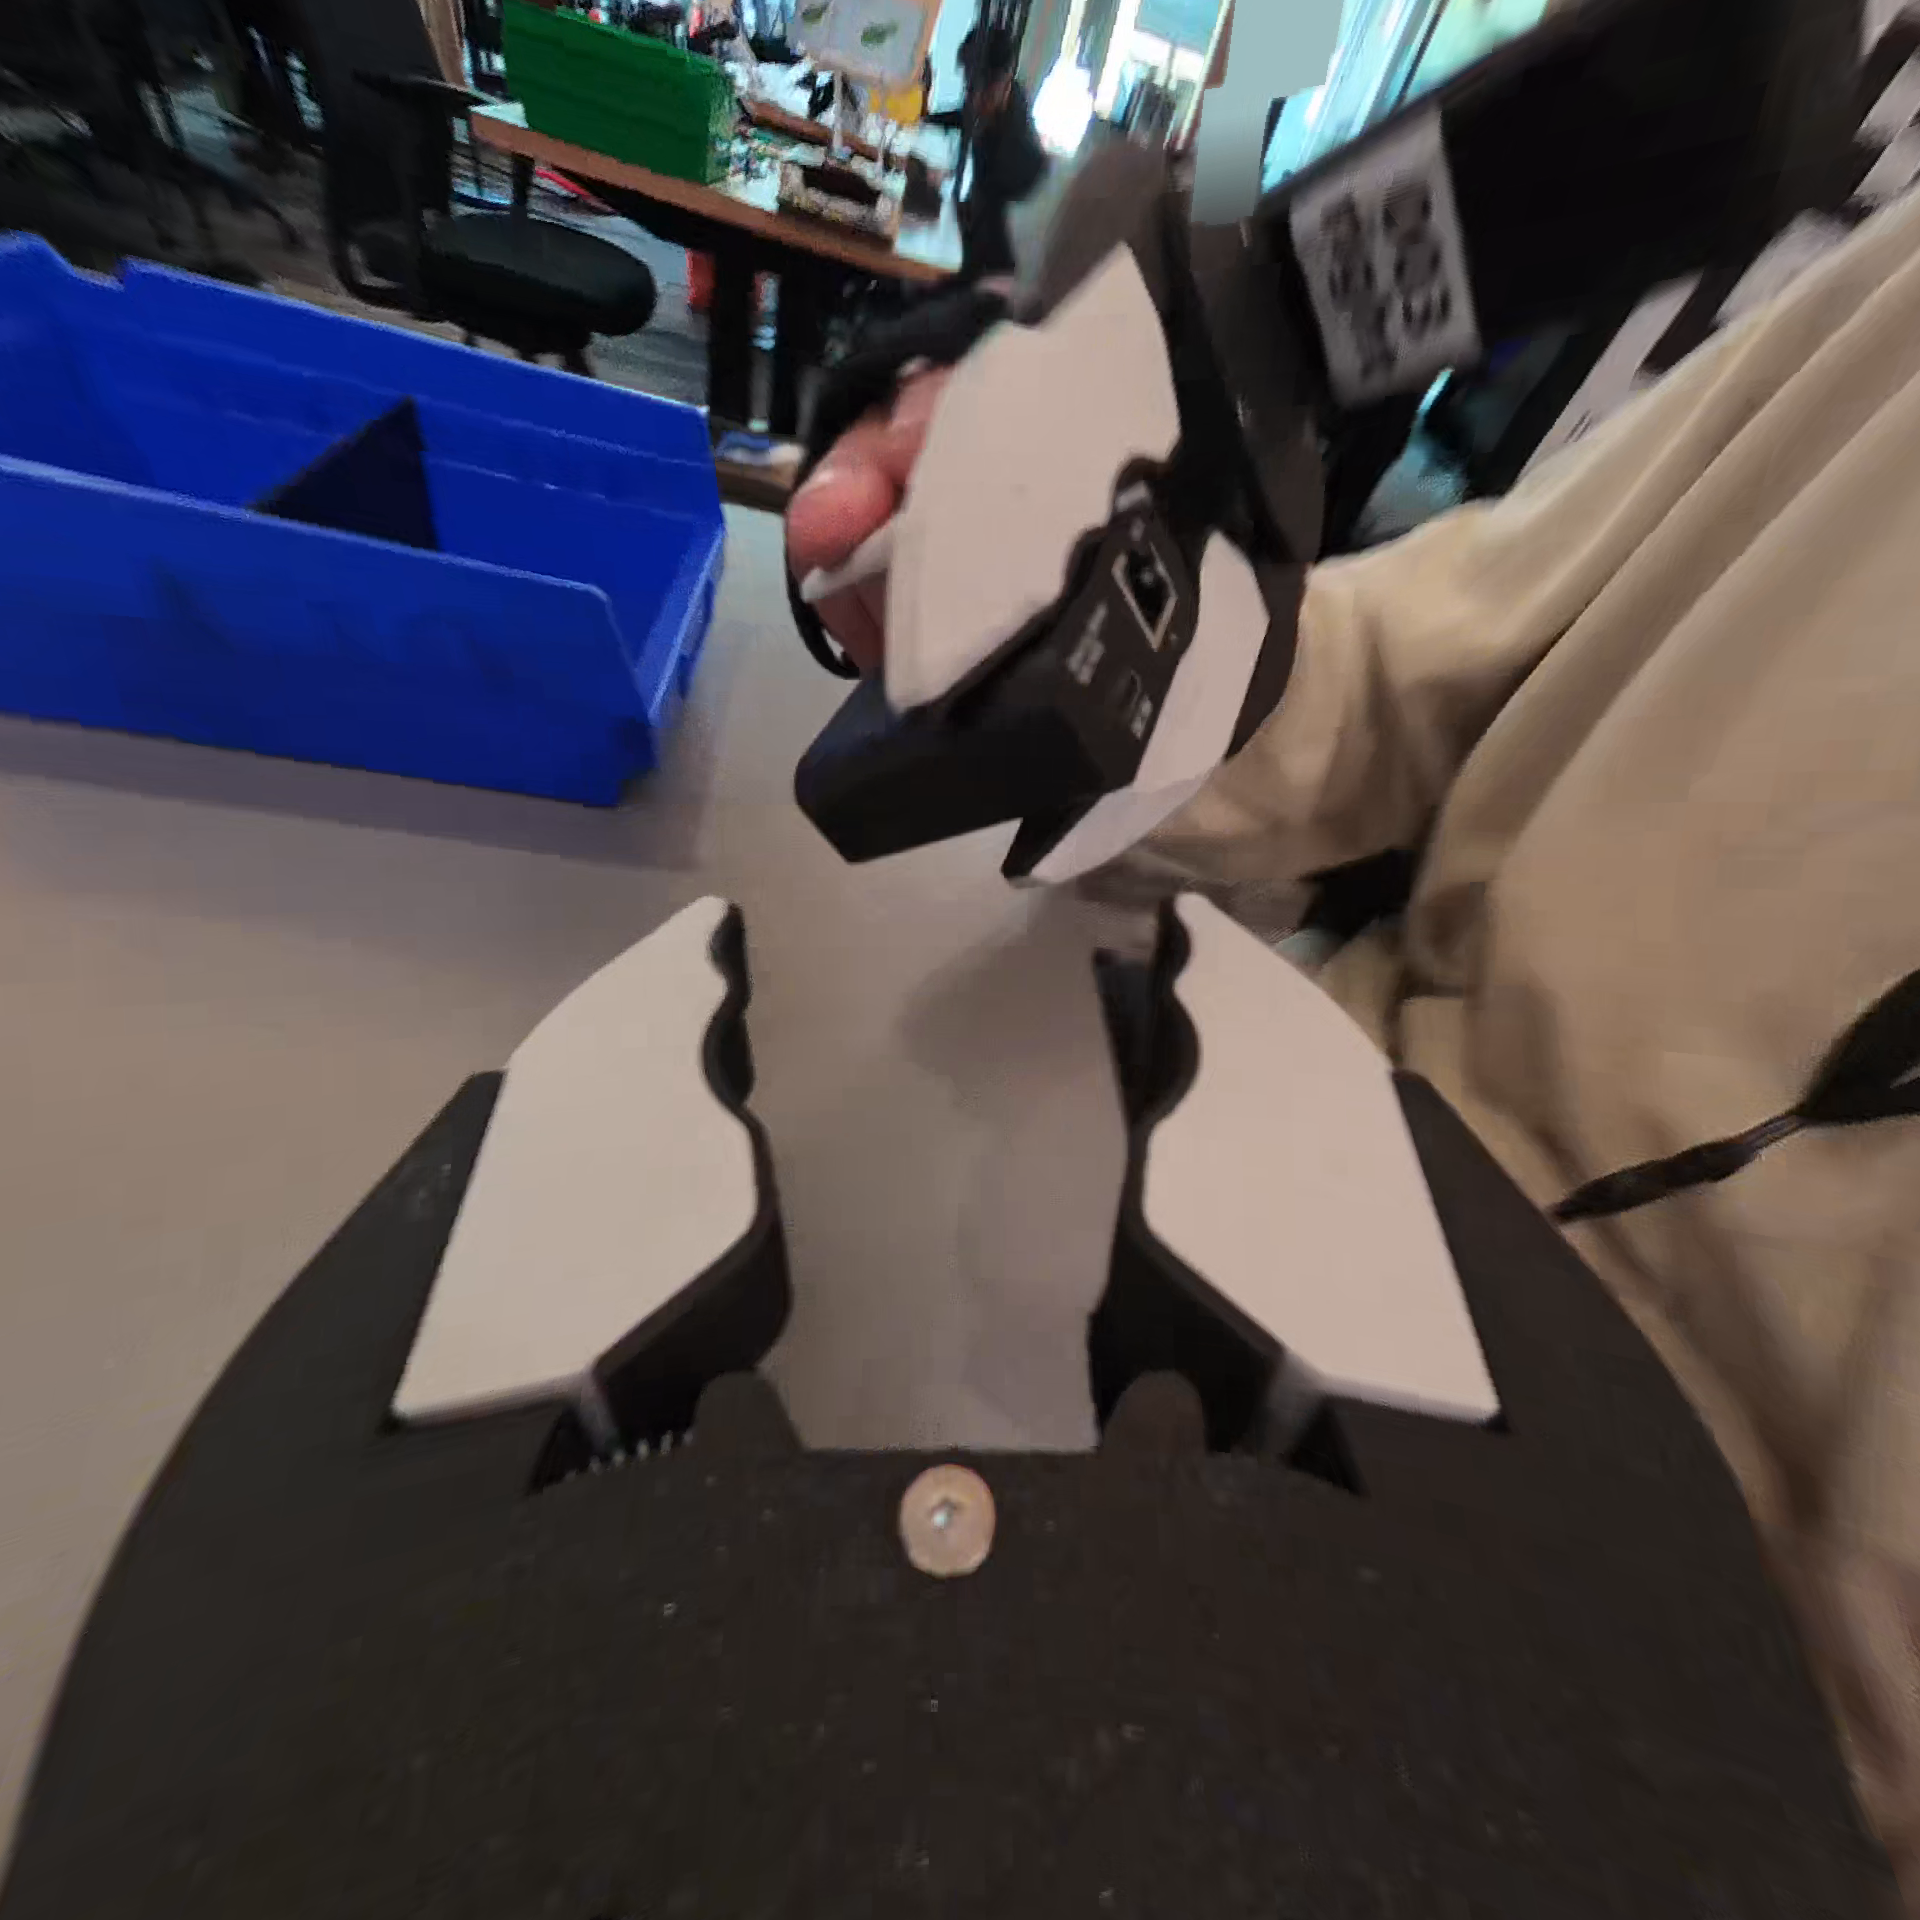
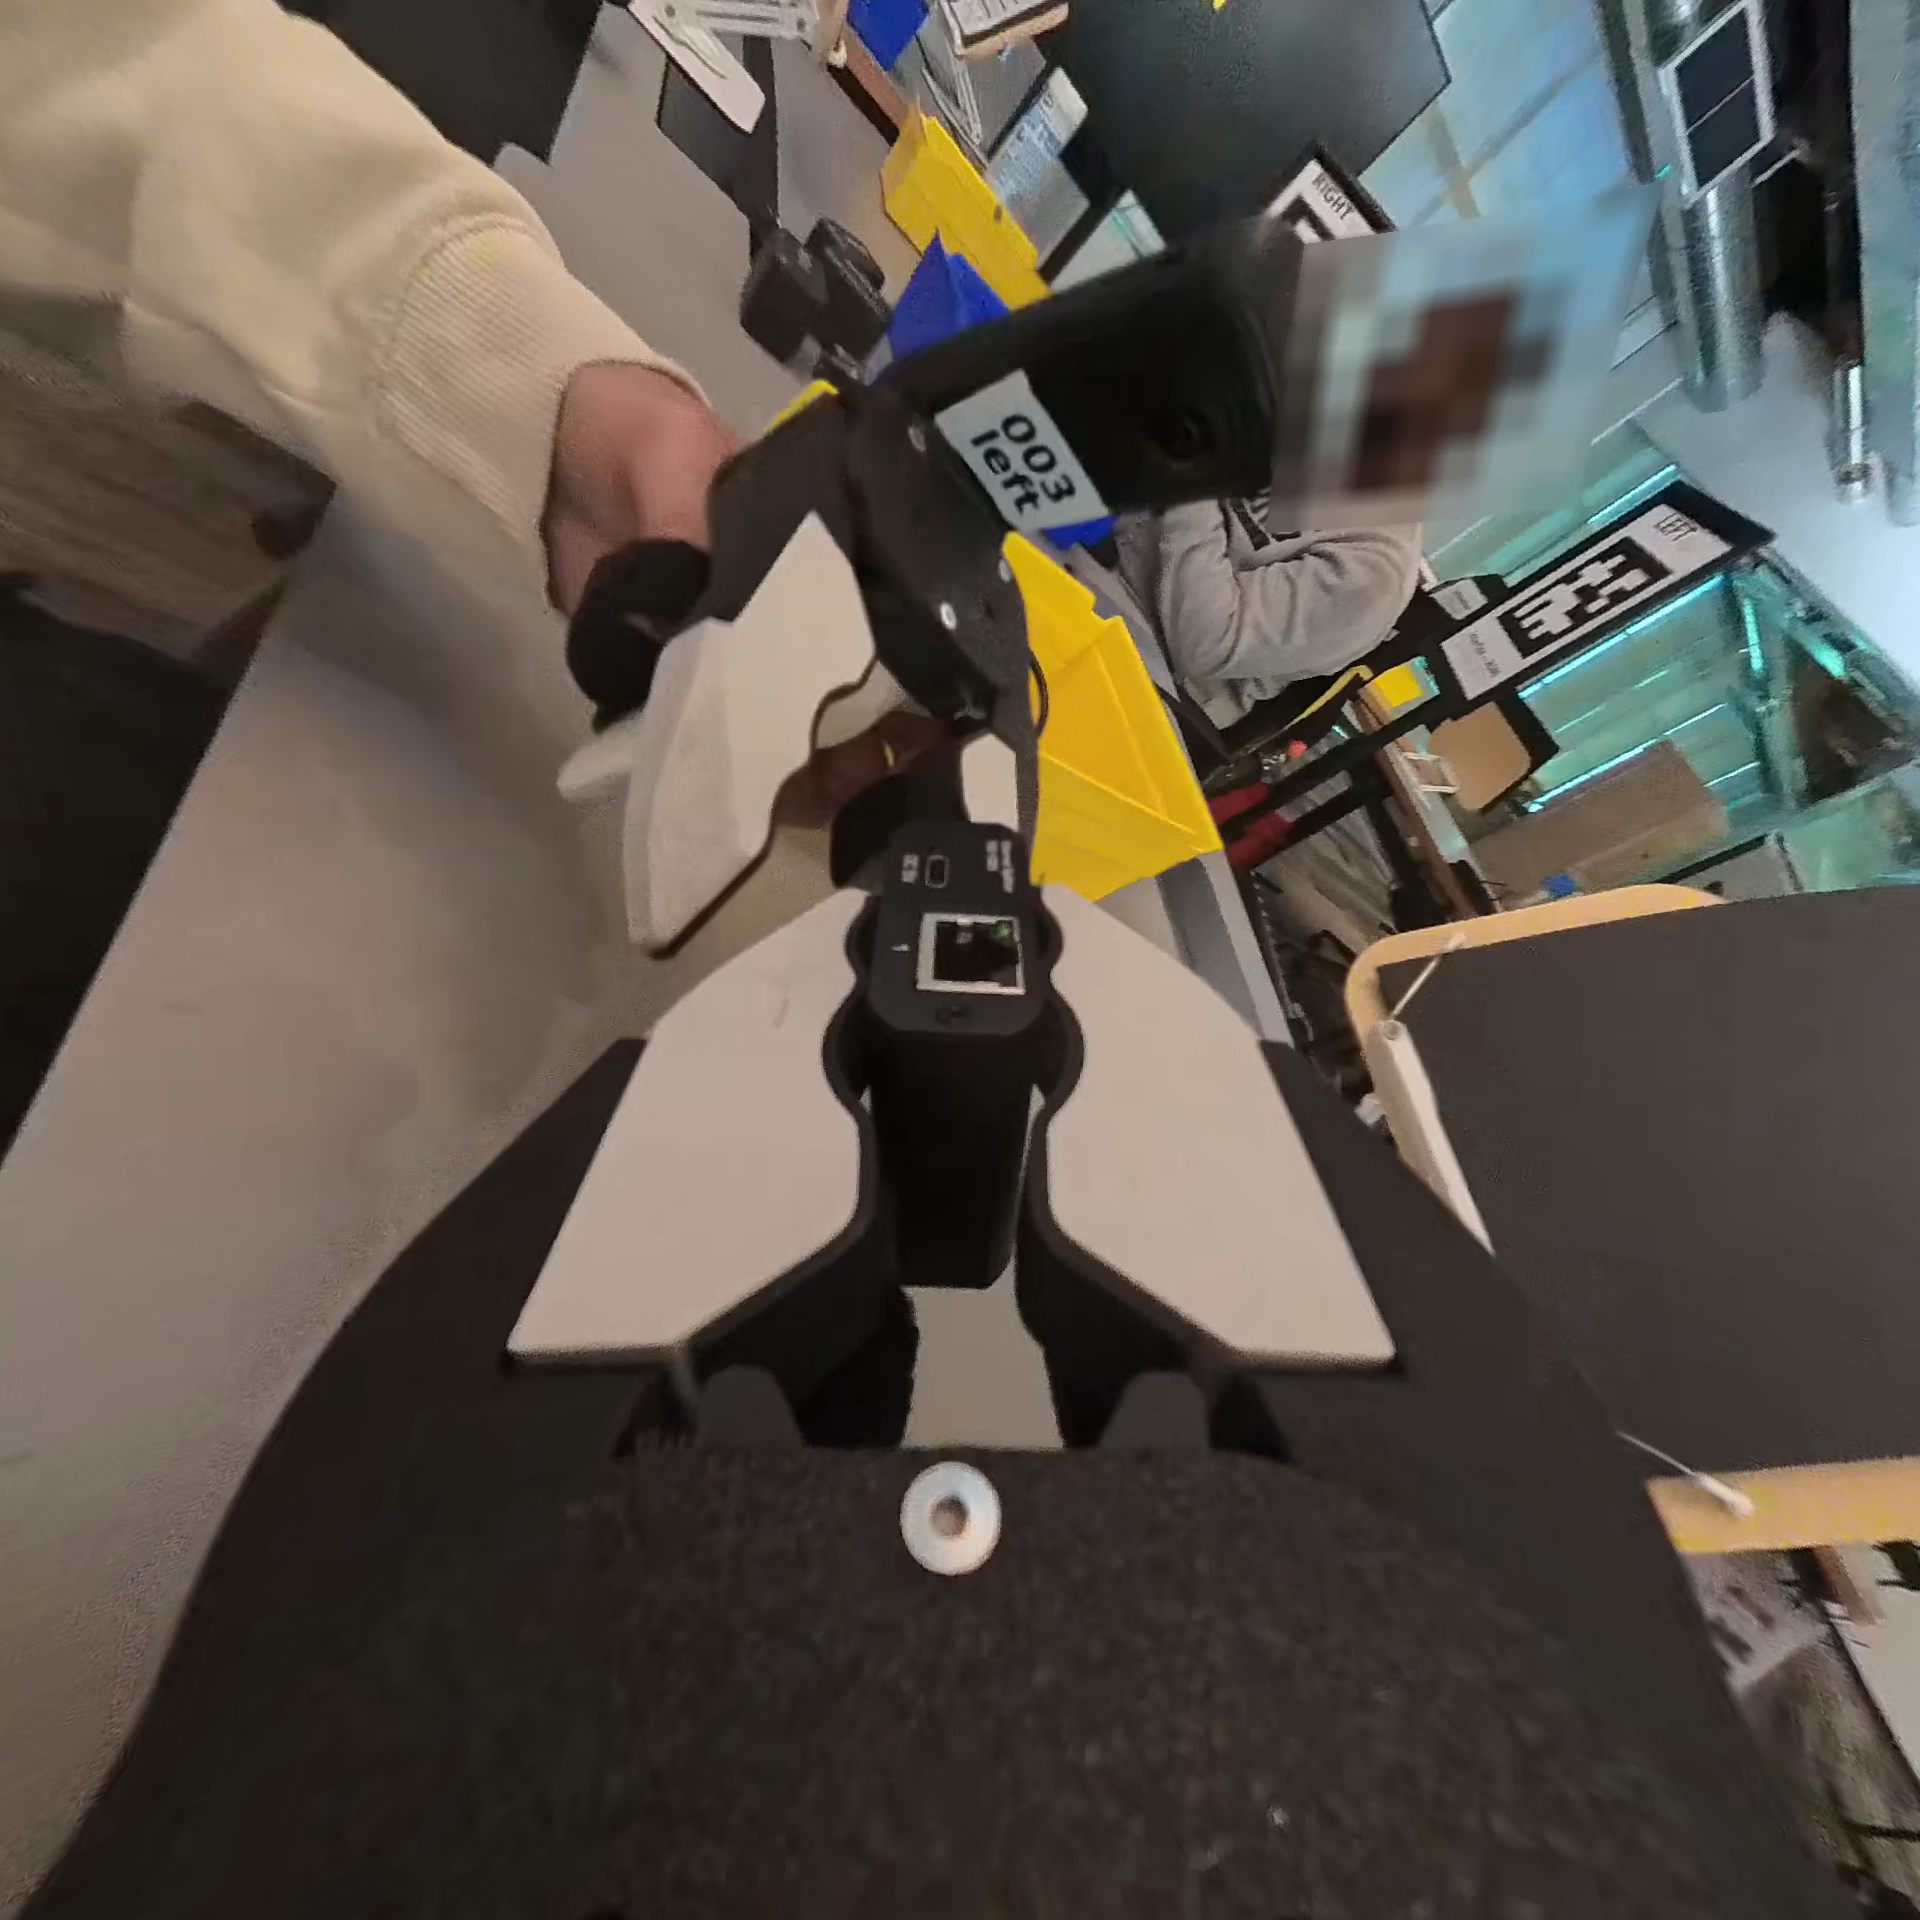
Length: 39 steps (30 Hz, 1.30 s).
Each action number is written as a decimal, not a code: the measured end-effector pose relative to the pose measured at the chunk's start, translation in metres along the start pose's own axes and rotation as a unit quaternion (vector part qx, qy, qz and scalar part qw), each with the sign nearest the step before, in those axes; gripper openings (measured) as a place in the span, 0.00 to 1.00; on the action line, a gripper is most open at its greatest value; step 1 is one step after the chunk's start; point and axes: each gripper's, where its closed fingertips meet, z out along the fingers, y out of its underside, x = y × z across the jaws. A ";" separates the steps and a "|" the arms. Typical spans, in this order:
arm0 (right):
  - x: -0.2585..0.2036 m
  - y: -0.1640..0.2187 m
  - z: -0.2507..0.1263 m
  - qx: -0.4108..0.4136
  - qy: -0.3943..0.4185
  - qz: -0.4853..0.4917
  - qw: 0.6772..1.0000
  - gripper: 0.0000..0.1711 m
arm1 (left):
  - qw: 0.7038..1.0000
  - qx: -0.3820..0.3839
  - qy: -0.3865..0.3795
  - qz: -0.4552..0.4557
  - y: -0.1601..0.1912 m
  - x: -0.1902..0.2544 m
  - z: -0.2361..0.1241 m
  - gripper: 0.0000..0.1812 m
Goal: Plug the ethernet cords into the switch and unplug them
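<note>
Gripping the black switch [image 2: 951, 1049], right tool [image 2: 951, 997] exposes one port.

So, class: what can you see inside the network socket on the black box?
The socket on the black box, held in the right gripper, has no plug in it. Its deeper contacts are too dark to see.

**Black grippers, pale fingers, cream sleeves**

Each gripper, the left gripper [image 1: 940, 925] and the right gripper [image 2: 951, 935], has a rough black body, one silver screw [image 2: 949, 1517] at its centre, and pale grey fingers [image 1: 603, 1164] with wavy black inner edges. The person wears a cream ribbed sleeve [image 2: 343, 239] and a dark drawstring [image 1: 1714, 1148].
</note>
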 end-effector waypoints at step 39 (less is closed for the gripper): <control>-0.029 0.033 0.012 -0.019 -0.055 0.003 0.998 0.14 | 0.968 0.016 0.149 -0.202 0.013 -0.002 -0.001 0.34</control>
